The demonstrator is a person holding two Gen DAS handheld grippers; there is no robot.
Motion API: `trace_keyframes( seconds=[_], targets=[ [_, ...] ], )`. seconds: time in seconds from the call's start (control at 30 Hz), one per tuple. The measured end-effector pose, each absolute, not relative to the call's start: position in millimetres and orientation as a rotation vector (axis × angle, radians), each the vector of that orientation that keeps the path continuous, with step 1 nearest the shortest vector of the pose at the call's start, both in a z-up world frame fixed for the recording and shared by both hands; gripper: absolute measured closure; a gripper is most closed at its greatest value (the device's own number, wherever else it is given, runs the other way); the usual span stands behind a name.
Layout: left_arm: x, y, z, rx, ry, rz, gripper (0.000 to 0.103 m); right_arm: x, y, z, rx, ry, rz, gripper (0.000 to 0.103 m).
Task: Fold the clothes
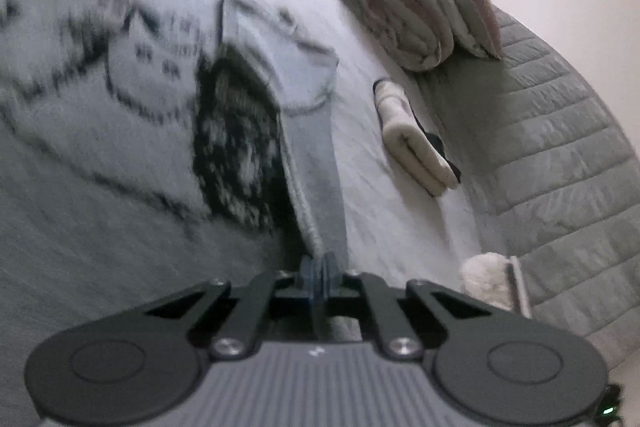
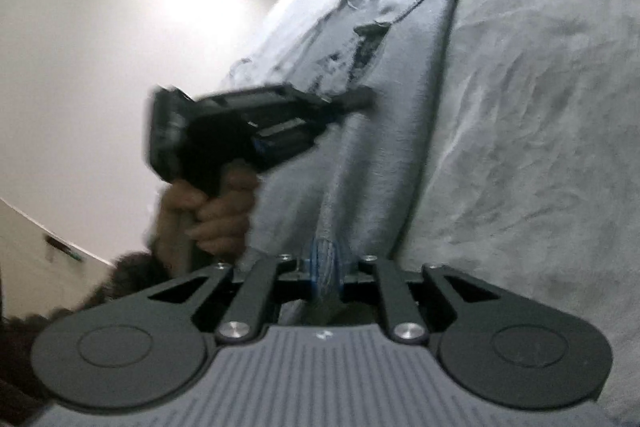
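A grey T-shirt with a black print lies spread on the bed, and it also shows in the right wrist view. My left gripper is shut on a folded edge of the shirt near the print. It also shows from the side in the right wrist view, held by a hand. My right gripper is shut on another edge of the same shirt, and the cloth runs taut away from it.
The bed has a pale sheet. A rolled blanket, a folded white garment and a fluffy item lie beside a quilted grey headboard. A white wall stands beyond the bed's left edge.
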State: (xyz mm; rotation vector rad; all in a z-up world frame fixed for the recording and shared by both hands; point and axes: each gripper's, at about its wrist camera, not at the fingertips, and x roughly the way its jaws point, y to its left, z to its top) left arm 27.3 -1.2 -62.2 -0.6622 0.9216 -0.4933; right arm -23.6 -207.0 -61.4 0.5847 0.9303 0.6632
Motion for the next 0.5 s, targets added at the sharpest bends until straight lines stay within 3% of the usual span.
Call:
trace_keyframes(
  seconds=[0.17,0.23,0.27,0.37,0.5],
  targets=[
    [25,-3,-55,-0.565,0.914,-0.451,0.099,-33,-193,-45,0.417,0.879,0.633,0.084],
    [27,-2,-58,-0.569,0.93,-0.455,0.099,-40,-184,-37,0.352,0.842,0.66,0.073],
    [28,-2,-58,-0.572,0.933,-0.457,0.097,-44,-178,-34,0.314,0.828,0.678,0.06],
    [26,-1,-62,-0.58,0.943,-0.46,0.091,-55,-159,-29,0.193,0.812,0.727,0.059],
    [22,3,-65,-0.576,0.946,-0.467,0.091,-59,-132,-38,0.019,0.854,0.713,0.059]
  ],
)
